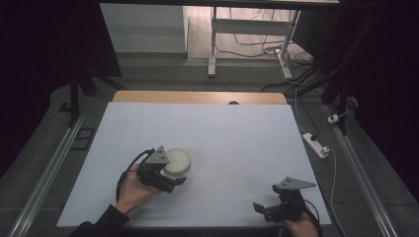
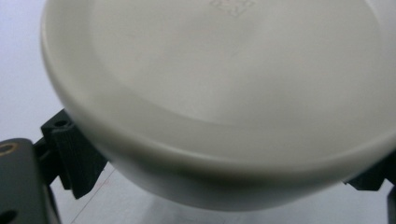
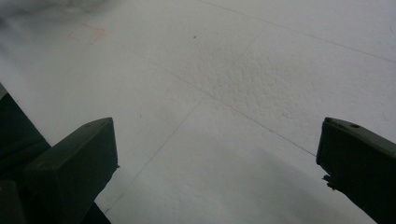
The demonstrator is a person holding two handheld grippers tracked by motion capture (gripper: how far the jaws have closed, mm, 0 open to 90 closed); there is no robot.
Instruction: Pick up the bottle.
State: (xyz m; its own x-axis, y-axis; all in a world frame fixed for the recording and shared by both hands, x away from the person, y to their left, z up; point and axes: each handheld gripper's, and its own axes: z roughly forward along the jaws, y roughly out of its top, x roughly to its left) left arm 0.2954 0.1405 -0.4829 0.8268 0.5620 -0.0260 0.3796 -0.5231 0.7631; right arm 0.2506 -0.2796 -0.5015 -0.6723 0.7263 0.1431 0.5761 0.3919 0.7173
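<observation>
High view: the white-covered bench (image 1: 237,148) carries one thing, a round white bowl (image 1: 179,160) left of centre. The left gripper (image 1: 170,183) sits right against it, jaws spread around its near side; I cannot tell whether they press yet. The right gripper (image 1: 262,210) waits near the front edge, jaws wide apart, holding nothing. The bowl seems barely grasped, so lifting or moving it remains.
</observation>
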